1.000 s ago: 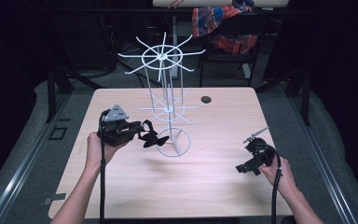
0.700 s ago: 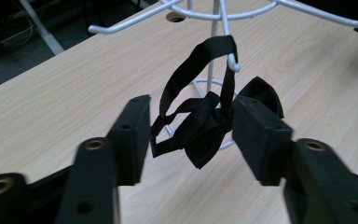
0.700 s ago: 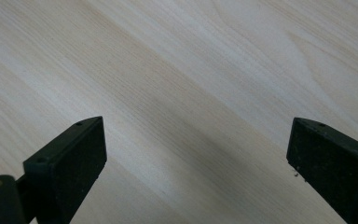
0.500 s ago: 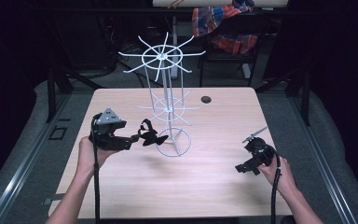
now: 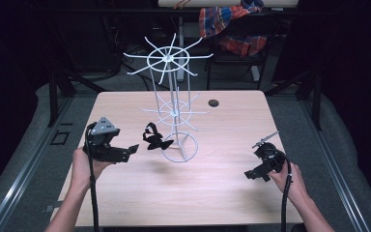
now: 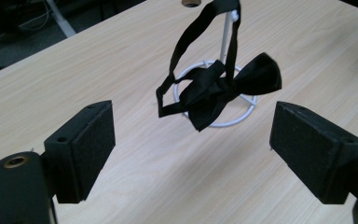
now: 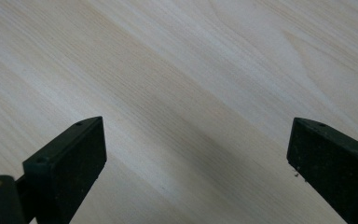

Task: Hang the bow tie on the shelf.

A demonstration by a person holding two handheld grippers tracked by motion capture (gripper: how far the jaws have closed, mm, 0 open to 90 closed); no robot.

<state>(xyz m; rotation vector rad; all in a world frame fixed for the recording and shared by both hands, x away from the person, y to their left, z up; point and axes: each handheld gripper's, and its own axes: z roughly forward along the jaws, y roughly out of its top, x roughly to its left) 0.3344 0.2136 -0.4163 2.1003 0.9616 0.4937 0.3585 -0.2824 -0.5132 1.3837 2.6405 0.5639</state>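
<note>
Since the earlier frames the left gripper [image 5: 131, 150] has been drawn back from the white wire rack [image 5: 173, 116] toward the table's left edge, and its jaws have just been opening, with nothing between them now. The black bow tie [image 5: 155, 140] has been left hanging by its strap from a lower hook of the rack, just above the light wooden table [image 5: 222, 203] and beside the rack's ring base; in the left gripper view the bow tie [image 6: 223, 86] is seen dangling clear of the spread pads. The right gripper [image 5: 252, 175] is held low over the table at the right, released and empty. The strap appears lightly seated, so the tie could slip off if the rack were knocked by a returning gripper.
</note>
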